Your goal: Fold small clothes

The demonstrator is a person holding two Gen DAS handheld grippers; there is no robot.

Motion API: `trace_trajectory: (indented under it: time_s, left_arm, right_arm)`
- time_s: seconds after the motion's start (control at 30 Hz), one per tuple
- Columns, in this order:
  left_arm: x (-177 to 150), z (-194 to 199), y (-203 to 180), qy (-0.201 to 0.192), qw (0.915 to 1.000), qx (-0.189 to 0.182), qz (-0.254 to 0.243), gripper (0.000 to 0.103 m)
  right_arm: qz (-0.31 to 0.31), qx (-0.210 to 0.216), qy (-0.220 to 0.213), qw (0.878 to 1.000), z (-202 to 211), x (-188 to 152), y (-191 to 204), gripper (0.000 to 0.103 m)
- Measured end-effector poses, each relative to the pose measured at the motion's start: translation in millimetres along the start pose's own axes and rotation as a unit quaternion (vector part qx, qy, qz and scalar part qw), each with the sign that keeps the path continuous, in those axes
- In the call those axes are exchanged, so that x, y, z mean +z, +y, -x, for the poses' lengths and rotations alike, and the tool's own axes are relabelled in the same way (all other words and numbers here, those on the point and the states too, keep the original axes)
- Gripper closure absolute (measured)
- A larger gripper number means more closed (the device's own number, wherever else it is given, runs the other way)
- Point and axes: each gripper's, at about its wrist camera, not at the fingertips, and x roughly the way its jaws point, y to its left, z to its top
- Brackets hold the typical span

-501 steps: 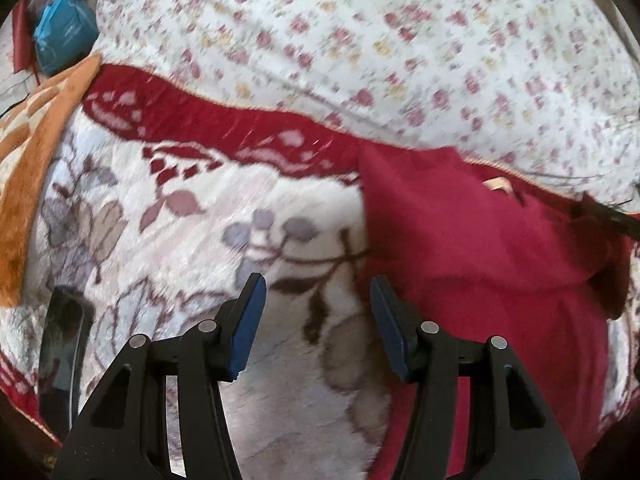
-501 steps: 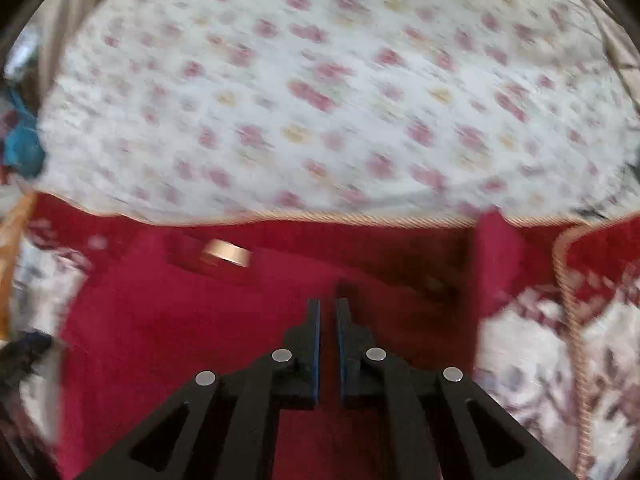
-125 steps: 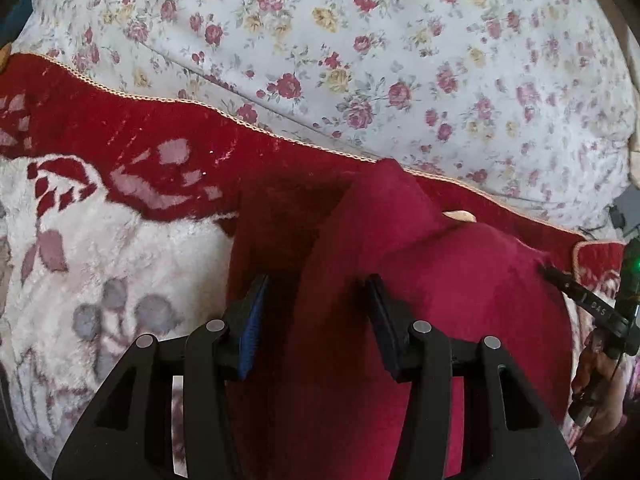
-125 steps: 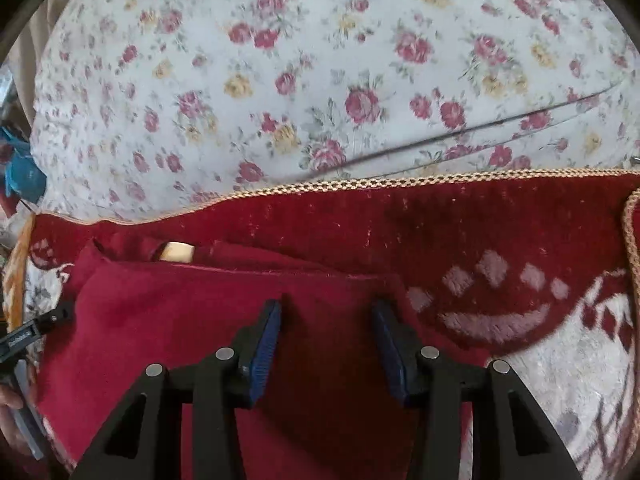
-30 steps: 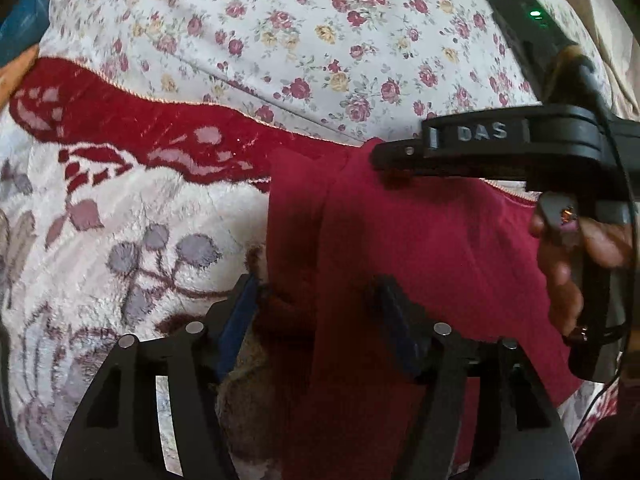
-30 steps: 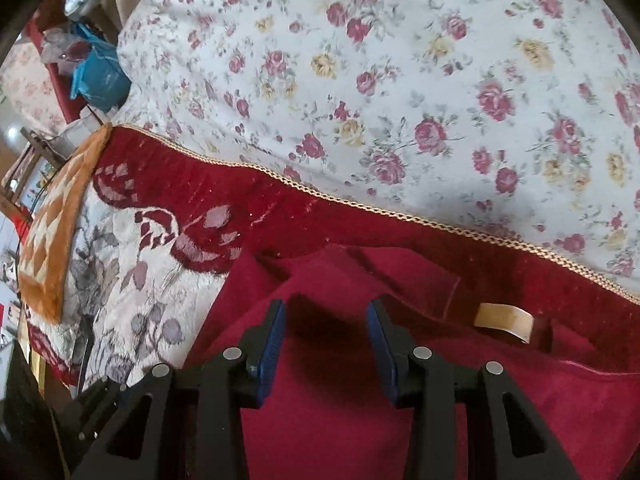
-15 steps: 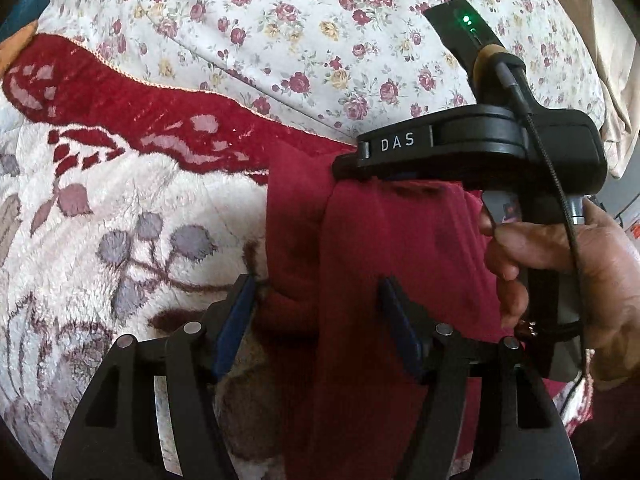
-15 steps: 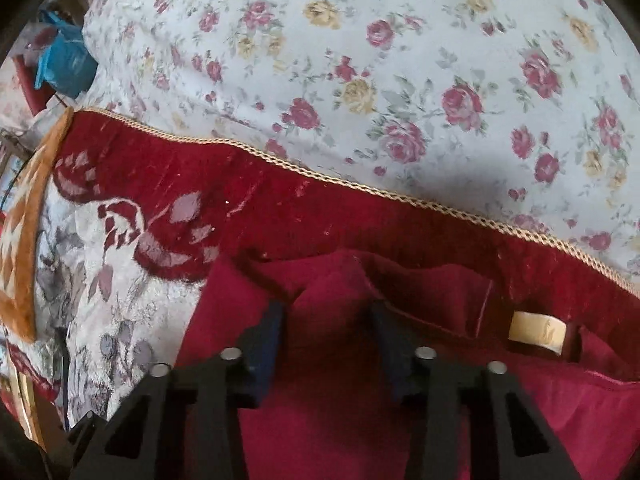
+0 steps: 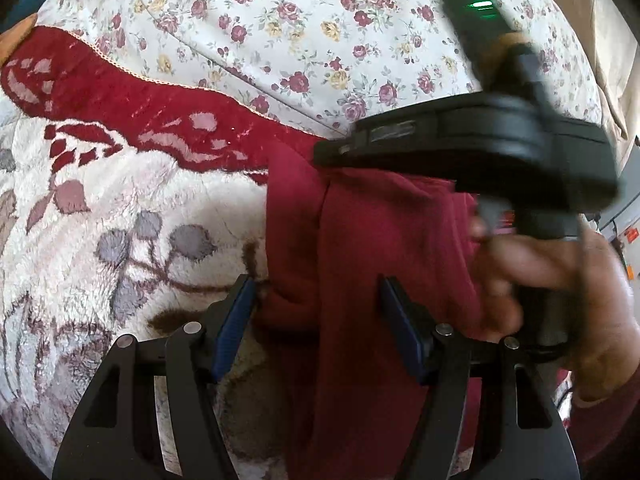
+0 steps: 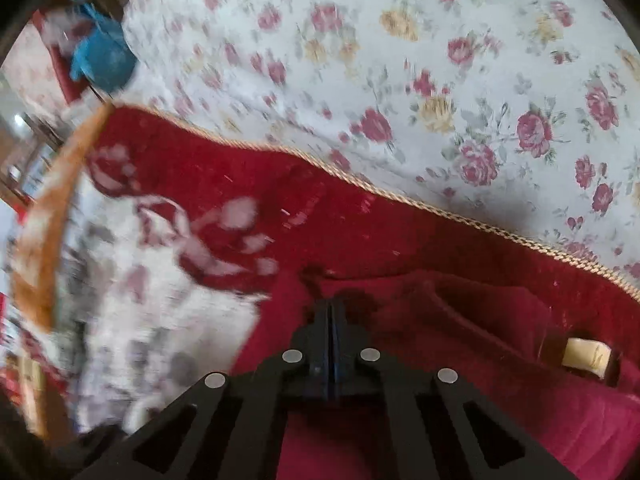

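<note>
A dark red garment [image 9: 360,248] lies partly folded on a plush red-and-cream floral blanket [image 9: 120,240]. My left gripper [image 9: 318,316] is open, its jaws astride the garment's near folded edge. My right gripper [image 10: 330,312] is shut on the garment's top left corner [image 10: 304,280]. In the left wrist view the right gripper's black body [image 9: 480,152] and the hand holding it cover the garment's right part. The garment's tan neck label [image 10: 586,354] shows in the right wrist view.
A white sheet with red and yellow roses [image 9: 320,20] lies beyond the blanket's gold-corded edge [image 10: 400,196]. An orange blanket border [image 10: 52,216] and a blue bag [image 10: 102,60] are at the far left.
My right gripper has closed on the garment's top left corner; half a second ago its jaws were open around it. The right wrist view is now motion-blurred. My left gripper stays open in place.
</note>
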Motion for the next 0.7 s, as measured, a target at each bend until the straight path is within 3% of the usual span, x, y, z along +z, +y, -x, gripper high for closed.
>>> trace_trajectory:
  time_s: [0.13, 0.2, 0.27, 0.3, 0.53, 0.7]
  left_arm:
    - [-0.4, 0.0, 0.2, -0.001, 1.0000, 0.000, 0.002, 0.038]
    - [-1.4, 0.7, -1.3, -0.002, 1.0000, 0.002, 0.000, 0.038]
    - [-1.6, 0.7, -1.2, -0.001, 1.0000, 0.001, 0.000, 0.038]
    - [-1.8, 0.5, -0.6, -0.001, 1.0000, -0.001, 0.002, 0.038]
    - [-0.3, 5.3, 9.0, 0.004, 0.9996, -0.018, 0.022, 0.038]
    - [0.9, 12.1, 12.6, -0.002, 0.9993, -0.020, 0.031, 0.038]
  right_arm:
    - [0.005, -0.013, -0.022, 1.000, 33.1, -6.7, -1.2, 0.100]
    - [0.005, -0.023, -0.019, 1.000, 38.5, -10.3, -2.3, 0.093]
    - [-0.004, -0.030, 0.003, 1.000, 32.8, -13.1, -6.7, 0.062]
    - [-0.008, -0.031, 0.009, 0.999, 28.6, -14.1, -7.8, 0.061]
    - [0.021, -0.065, 0.043, 0.997, -4.7, -5.2, -2.8, 0.061]
    - [0.025, -0.057, 0.022, 0.998, 0.0, -1.1, -12.8, 0.091]
